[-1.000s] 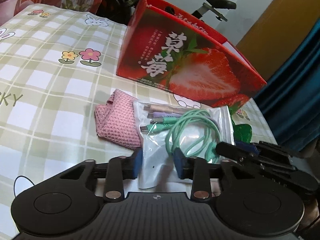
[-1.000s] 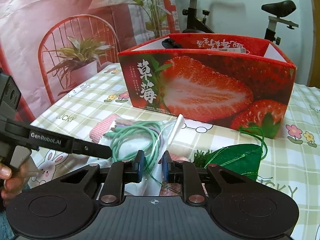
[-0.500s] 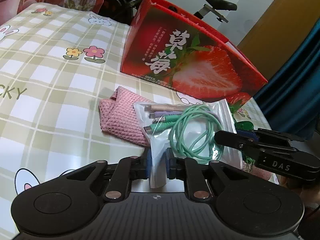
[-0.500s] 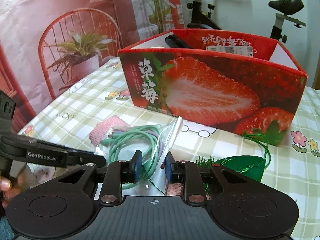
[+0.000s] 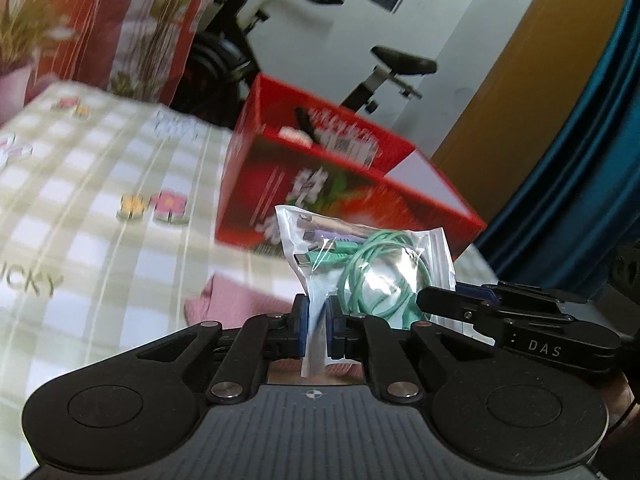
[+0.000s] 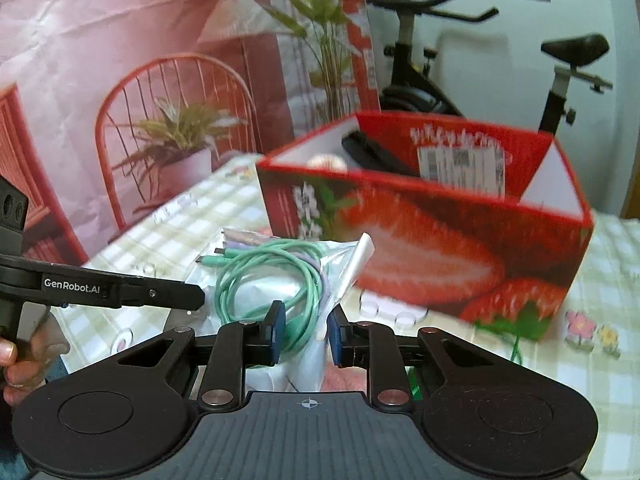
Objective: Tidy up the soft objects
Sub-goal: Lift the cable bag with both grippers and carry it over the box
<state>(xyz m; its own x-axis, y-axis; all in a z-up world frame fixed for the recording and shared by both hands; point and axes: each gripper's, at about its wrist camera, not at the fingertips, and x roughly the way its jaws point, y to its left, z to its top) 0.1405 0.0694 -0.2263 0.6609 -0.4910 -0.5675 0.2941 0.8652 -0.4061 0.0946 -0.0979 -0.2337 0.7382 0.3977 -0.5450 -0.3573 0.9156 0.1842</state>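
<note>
Holding the clear plastic zip bag with green and purple cables inside point(image 5: 362, 268) from two sides, both grippers have it off the checked tablecloth with flower and rabbit prints point(image 5: 88, 216), in front of the open red cardboard box with strawberry picture point(image 6: 432, 224). The left gripper point(image 5: 316, 330) has just been closing and its blue pads now clamp a thin edge of the bag. The right gripper point(image 6: 306, 336) is closed on the other end, w/ plastic and a loop of green cable between its pads.

What can go wrong, in my opinion: the plastic is smooth and the left hold is only on a narrow strip, so the bag may slip out if the two hands pull apart or move at different speed. The cables make it heavy on one side, so it can swing and catch the box wall.

Both grippers point forward and somewhat down toward the box, side by side. A pink knitted cloth point(image 5: 240, 300) lies on the table below the bag
</note>
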